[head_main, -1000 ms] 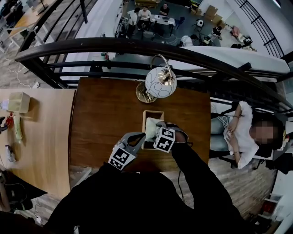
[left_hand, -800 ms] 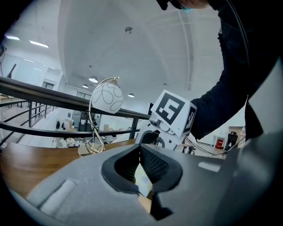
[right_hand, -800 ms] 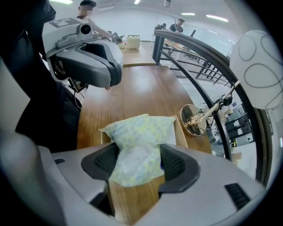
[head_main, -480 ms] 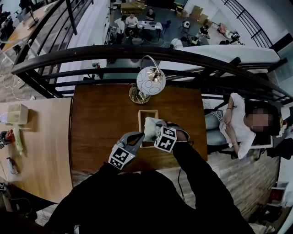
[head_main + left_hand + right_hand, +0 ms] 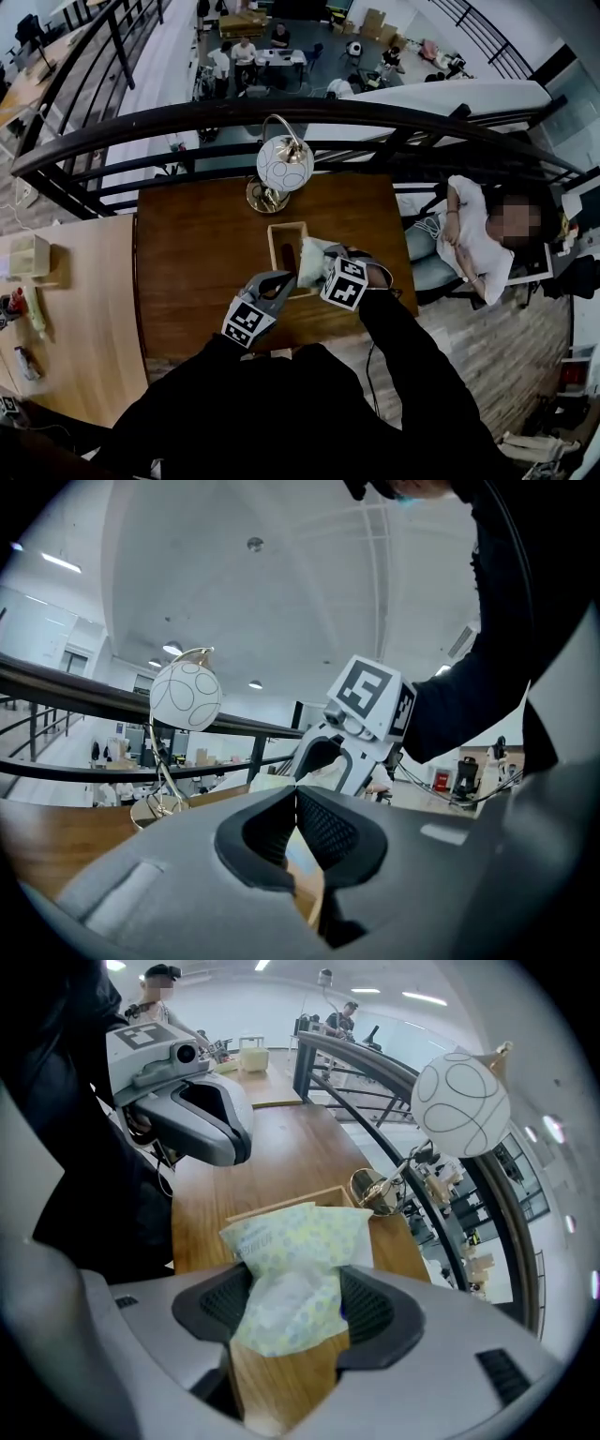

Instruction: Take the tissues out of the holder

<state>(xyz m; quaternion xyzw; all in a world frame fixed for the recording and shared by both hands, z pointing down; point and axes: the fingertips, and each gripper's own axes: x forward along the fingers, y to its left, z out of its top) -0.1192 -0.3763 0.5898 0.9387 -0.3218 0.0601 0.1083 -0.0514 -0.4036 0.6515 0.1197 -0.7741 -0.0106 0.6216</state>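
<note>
the risk comes first: the tissue pack (image 5: pixel 300 1241) is clamped by the right gripper (image 5: pixel 292 1303) only across its soft, crumpled wrapper, so a slip out of the pads is judged possible if the pull is made fast or at an angle. the pack is held over the right part of the wooden holder (image 5: pixel 287 226), and whether its lower end is clear of the rim cannot be told. if it is caught there, the light holder could be dragged or tipped with it, because nothing is seen pinning the holder down. the left gripper (image 5: pixel 296 803) is closed with its jaws touching and nothing between them. it is held just near-left of the holder and no contact with the holder can be made out. a second hazard is noted on the far side: the table lamp (image 5: pixel 284 164) stands just beyond the holder on the dark wooden table (image 5: pixel 197 253), and its globe could be struck if the pack is swung high and away.

now the container: the holder is an open-topped wooden box. its left part is seen dark and bare inside, and no second pack can be made out. the right part is covered by the pack and the right gripper, so what lies beneath them is not shown.
</note>
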